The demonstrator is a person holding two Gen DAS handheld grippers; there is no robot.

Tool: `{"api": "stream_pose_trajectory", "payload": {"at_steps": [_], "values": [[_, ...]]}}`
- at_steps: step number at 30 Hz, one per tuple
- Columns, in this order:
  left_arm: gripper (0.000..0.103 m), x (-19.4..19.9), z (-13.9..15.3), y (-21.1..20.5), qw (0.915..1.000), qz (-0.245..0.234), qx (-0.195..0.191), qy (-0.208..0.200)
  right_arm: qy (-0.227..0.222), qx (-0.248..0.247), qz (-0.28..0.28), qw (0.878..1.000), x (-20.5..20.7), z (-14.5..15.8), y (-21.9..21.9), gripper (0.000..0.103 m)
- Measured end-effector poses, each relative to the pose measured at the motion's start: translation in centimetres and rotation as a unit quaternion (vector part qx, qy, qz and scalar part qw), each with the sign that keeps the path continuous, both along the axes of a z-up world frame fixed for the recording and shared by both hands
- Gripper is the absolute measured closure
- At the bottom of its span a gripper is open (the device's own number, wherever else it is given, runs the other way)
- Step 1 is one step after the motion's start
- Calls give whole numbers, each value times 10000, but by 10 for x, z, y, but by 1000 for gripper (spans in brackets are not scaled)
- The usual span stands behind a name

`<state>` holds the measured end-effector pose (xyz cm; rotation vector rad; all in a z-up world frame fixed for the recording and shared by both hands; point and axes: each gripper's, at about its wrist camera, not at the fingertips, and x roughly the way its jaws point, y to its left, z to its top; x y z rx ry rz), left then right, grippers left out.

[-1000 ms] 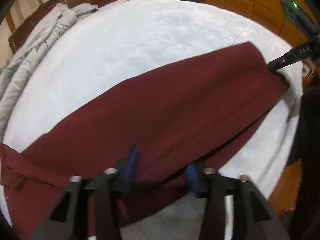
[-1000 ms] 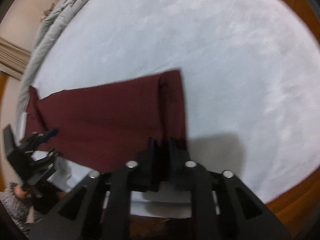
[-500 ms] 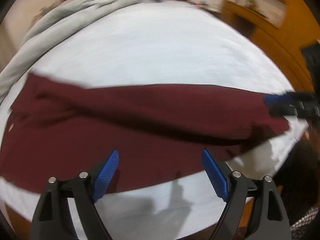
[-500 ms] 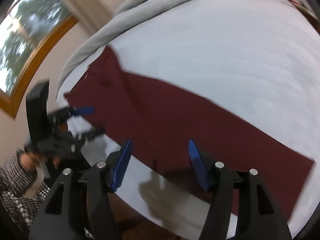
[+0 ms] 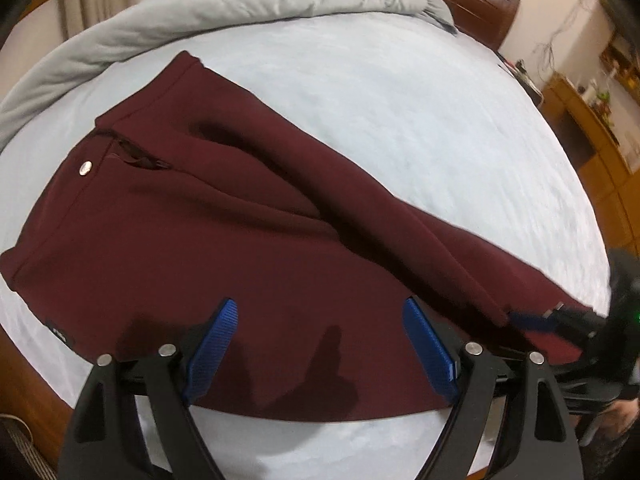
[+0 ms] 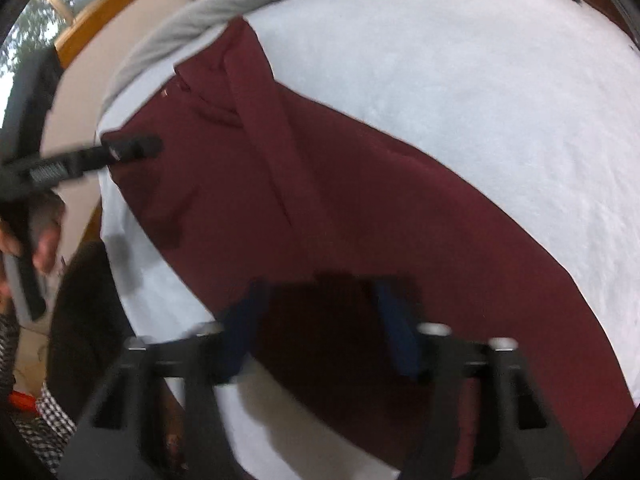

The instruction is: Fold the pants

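Observation:
Dark red pants (image 5: 248, 248) lie folded lengthwise on the pale bed sheet, waistband with a metal button (image 5: 85, 168) at the left, legs running to the right. My left gripper (image 5: 320, 344) is open and empty, hovering over the near edge of the pants at the seat. My right gripper (image 6: 320, 324) is open and empty over the pants' legs (image 6: 360, 220); it also shows at the right edge of the left wrist view (image 5: 536, 320). In the right wrist view the left gripper (image 6: 132, 148) sits by the waistband corner.
A grey duvet (image 5: 224, 4) is bunched along the far side of the bed (image 5: 440, 120). A wooden headboard (image 5: 476, 4) and wooden cabinets (image 5: 592, 136) stand beyond. The bed's near edge (image 5: 320, 440) lies just under my left gripper. A window (image 6: 44, 20) is at the left.
Both grippers let go of the pants and opened. They have swung toward the waistband end, and the pants now lie flat on the bed.

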<state>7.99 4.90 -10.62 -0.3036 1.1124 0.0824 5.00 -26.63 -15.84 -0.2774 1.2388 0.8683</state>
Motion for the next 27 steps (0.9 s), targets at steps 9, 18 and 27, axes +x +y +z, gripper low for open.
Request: {"api": "stream_pose_trajectory", "payload": {"at_steps": [9, 18, 27], "values": [[18, 50, 20, 24, 9995, 279, -6, 136, -310, 136, 451, 9984, -23, 8, 6, 94], [18, 129, -3, 19, 9925, 145, 354, 1160, 274, 356, -46, 9990, -8, -22, -2, 94], [18, 184, -37, 21, 9709, 161, 828, 2243, 315, 403, -59, 9987, -8, -21, 5, 94]]}}
